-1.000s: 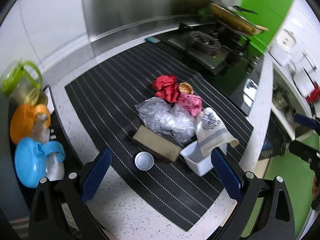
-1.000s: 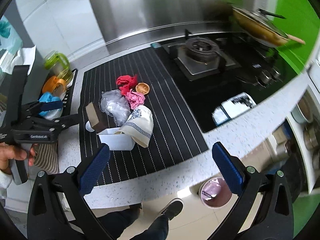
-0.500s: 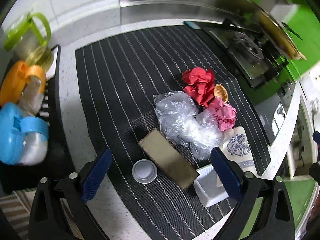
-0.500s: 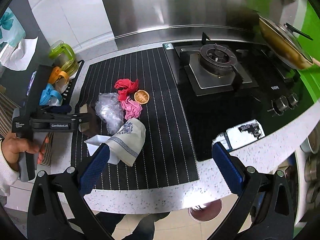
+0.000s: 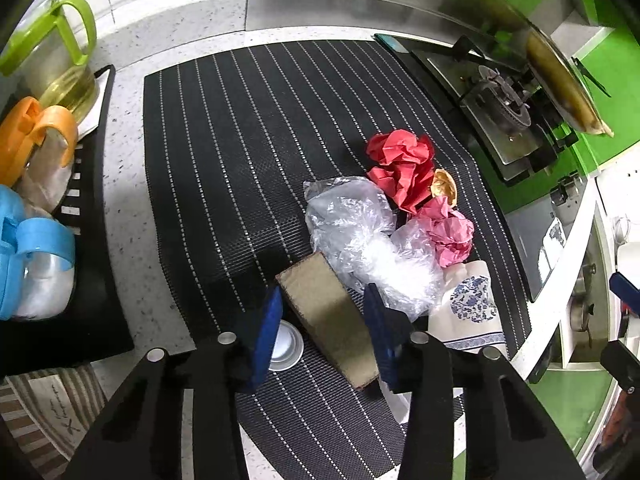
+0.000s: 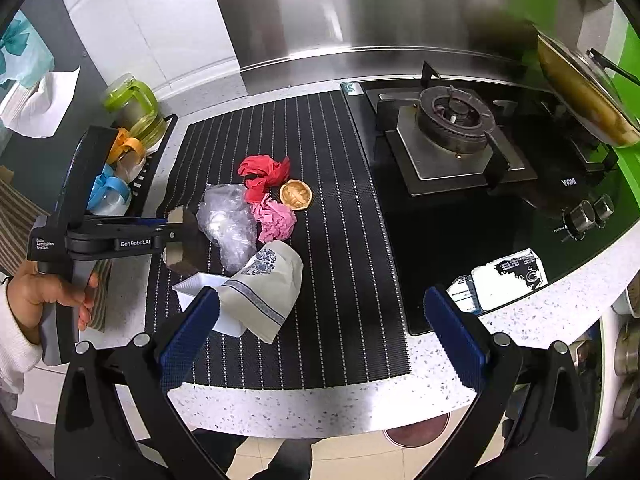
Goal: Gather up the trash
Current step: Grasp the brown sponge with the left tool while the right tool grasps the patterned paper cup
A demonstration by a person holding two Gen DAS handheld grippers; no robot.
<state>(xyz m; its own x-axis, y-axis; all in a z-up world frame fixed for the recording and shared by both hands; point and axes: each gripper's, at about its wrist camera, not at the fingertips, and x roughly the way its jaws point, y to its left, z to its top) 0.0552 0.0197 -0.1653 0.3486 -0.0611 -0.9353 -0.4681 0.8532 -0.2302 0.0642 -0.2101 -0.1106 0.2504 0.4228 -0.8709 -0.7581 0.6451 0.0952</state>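
Note:
On the black striped mat lies a heap of trash: red crumpled paper, pink paper, a clear plastic bag, a small orange shell, a patterned paper bag, a white tray and a white cap. My left gripper points down over a brown block; its jaws are closing and the pads meet the block's opposite corners. In the right wrist view, that gripper straddles the block. My right gripper stands open above the counter's front edge, holding nothing.
A black rack at the left holds blue and orange cups and a green jug. The gas stove with a lidded pan is to the right. A carton lies near the counter edge. A round bin is on the floor.
The left gripper's jaws have closed in from wide open onto the brown block after sinking toward it. The right gripper has shifted sideways along the counter front.

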